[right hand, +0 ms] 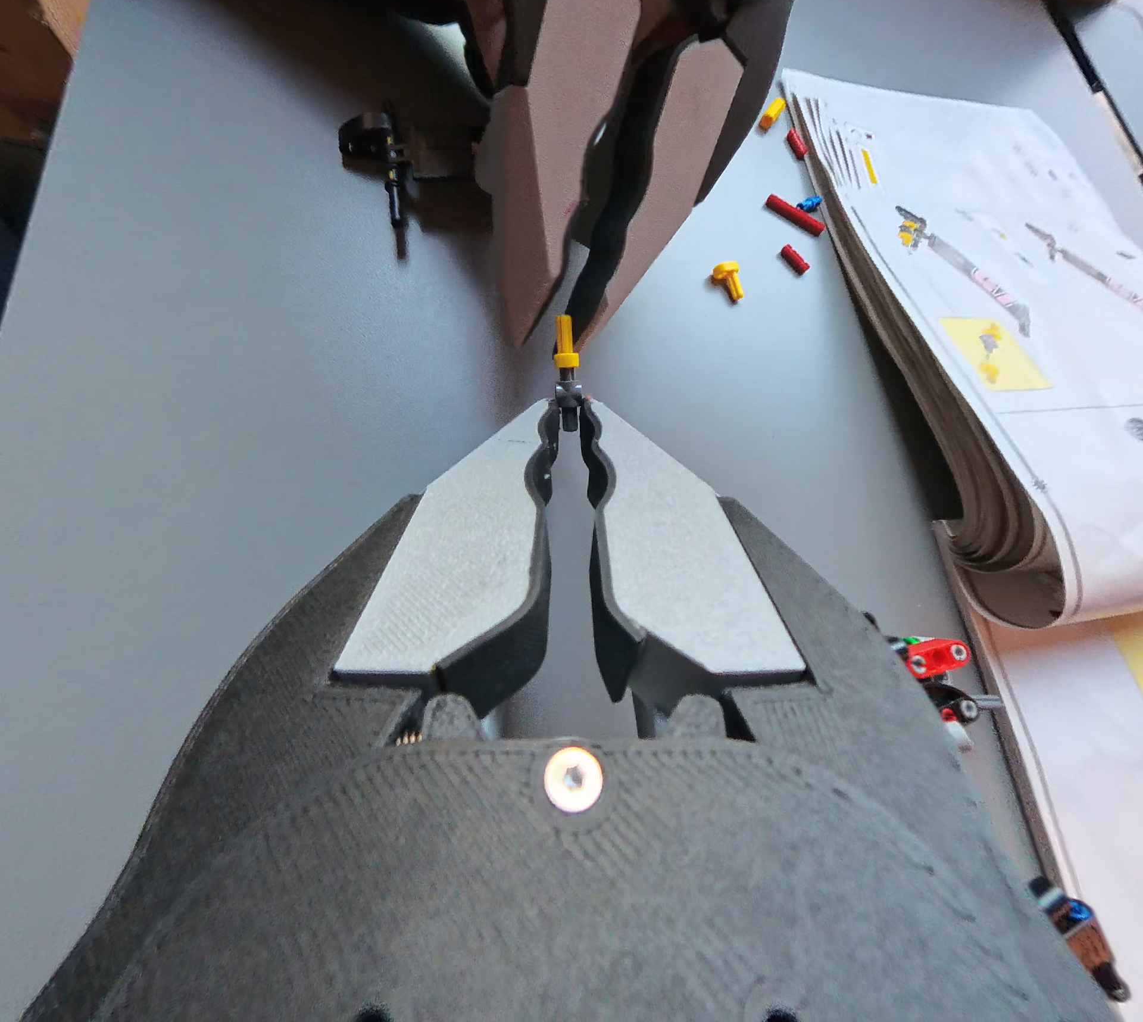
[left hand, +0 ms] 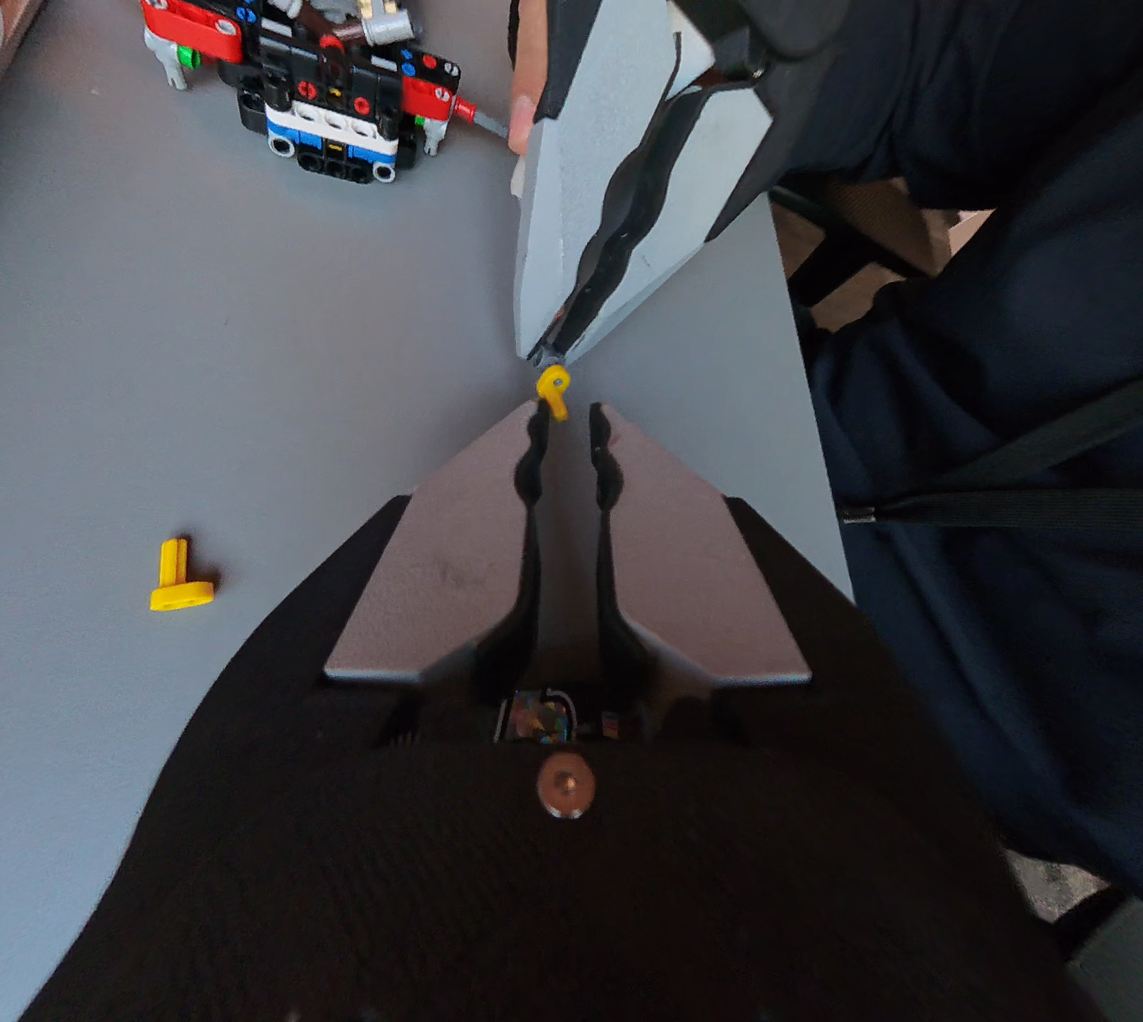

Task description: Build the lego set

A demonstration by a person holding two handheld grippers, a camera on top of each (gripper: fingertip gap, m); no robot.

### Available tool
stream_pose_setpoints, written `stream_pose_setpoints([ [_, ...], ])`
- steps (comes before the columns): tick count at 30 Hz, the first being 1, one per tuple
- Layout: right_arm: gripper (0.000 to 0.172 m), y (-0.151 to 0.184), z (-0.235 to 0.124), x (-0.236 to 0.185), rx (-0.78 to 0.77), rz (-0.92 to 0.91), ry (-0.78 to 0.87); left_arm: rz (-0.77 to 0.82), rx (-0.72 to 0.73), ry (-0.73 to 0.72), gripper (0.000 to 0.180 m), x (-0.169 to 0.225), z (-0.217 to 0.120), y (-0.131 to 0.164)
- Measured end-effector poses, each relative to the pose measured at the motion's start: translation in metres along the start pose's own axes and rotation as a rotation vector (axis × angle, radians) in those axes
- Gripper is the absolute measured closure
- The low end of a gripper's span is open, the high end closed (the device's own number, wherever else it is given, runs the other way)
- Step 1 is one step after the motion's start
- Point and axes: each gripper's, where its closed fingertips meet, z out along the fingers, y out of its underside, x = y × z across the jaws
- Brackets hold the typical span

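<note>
Right tool (right hand: 569,404) pinching dark connector (right hand: 568,392), ribbed yellow pin (right hand: 564,342)

right gripper (right hand: 568,404) jaws pinching dark connector (right hand: 568,392), yellow pin (right hand: 564,339)

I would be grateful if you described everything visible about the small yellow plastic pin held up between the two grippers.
The small yellow plastic pin is glossy, with a ribbed shaft and a round collar. It sits on a small dark grey connector clamped in the right gripper jaws, above the grey table. Its shaft points toward the left gripper, whose jaws stand apart; one fingertip is right beside the pin, contact unclear.
</note>
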Motion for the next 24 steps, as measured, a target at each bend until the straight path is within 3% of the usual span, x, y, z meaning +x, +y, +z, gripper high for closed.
stream_pose_setpoints([
  [1,0.168,-0.002,-0.002,0.0,0.014,-0.01,0.006,-0.008,0.014,0.008,0.178,0.0,-0.002,-0.002],
  [7,0.168,-0.003,-0.004,0.006,0.006,-0.083,0.086,-0.02,0.046,0.007,0.178,0.0,-0.003,-0.006],
  [12,0.169,-0.008,-0.008,0.014,0.016,-0.194,0.207,-0.094,0.109,0.139,0.173,0.013,-0.008,-0.016],
  [17,0.169,-0.004,-0.008,0.02,-0.033,-0.264,0.286,-0.134,0.148,0.129,0.159,0.007,-0.013,-0.021],
  [24,0.168,-0.001,-0.009,0.03,-0.129,-0.433,0.448,-0.196,0.19,0.08,0.161,-0.007,-0.019,-0.025],
])
